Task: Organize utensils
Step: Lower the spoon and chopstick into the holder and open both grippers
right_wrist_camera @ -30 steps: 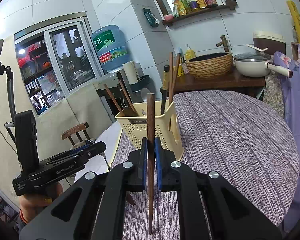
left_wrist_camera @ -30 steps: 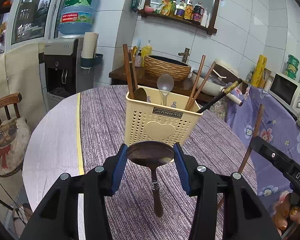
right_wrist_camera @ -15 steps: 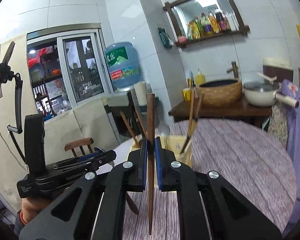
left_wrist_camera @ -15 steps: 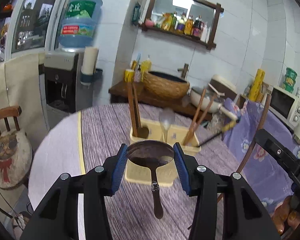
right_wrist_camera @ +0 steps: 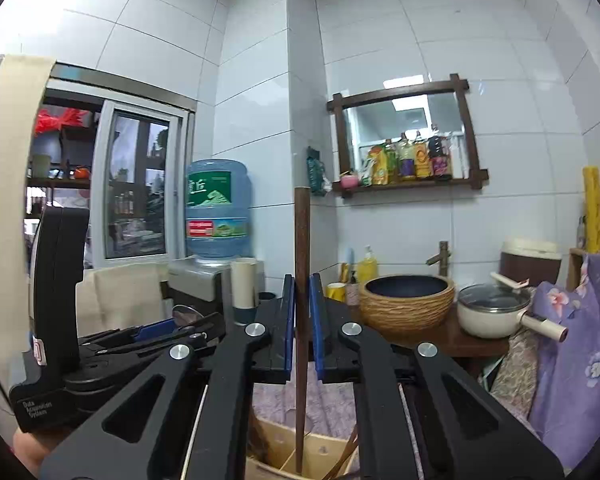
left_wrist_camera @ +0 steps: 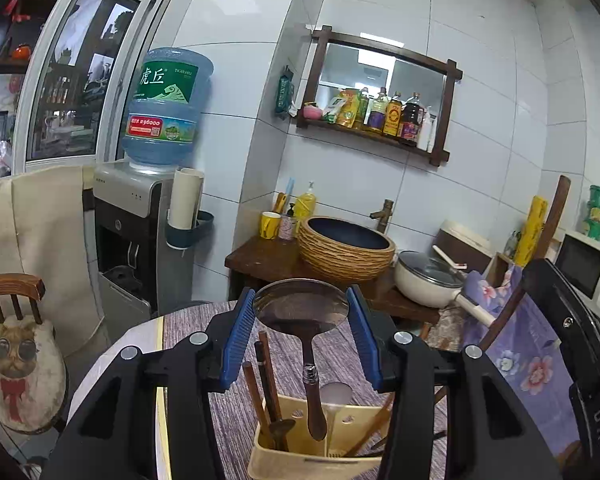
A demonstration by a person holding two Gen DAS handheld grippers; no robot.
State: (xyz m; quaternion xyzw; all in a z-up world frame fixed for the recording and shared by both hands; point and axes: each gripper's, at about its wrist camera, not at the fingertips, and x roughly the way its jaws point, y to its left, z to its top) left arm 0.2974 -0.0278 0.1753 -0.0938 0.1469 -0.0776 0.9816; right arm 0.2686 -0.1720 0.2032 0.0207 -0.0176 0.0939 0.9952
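Note:
My left gripper (left_wrist_camera: 301, 312) is shut on the bowl of a dark metal spoon (left_wrist_camera: 300, 309), whose handle hangs down over the cream utensil basket (left_wrist_camera: 300, 456). The basket stands on the purple-clothed round table (left_wrist_camera: 228, 408) and holds chopsticks, a white spoon and other utensils. My right gripper (right_wrist_camera: 302, 312) is shut on a dark wooden chopstick (right_wrist_camera: 301, 232) held upright, its thin tip hanging just above the basket (right_wrist_camera: 284, 452). The left gripper also shows at the left of the right wrist view (right_wrist_camera: 168, 328).
Behind the table stand a water dispenser (left_wrist_camera: 140, 216) with a blue bottle, a wooden counter with a woven basin (left_wrist_camera: 346, 246) and a white pot (left_wrist_camera: 430, 280). A chair with a cat cushion (left_wrist_camera: 20, 360) is at the left, flowered purple cloth (left_wrist_camera: 532, 360) at the right.
Both grippers have risen with their utensils. The basket has dropped from straight ahead to the bottom of both views, and the wall shelf now fills the middle.

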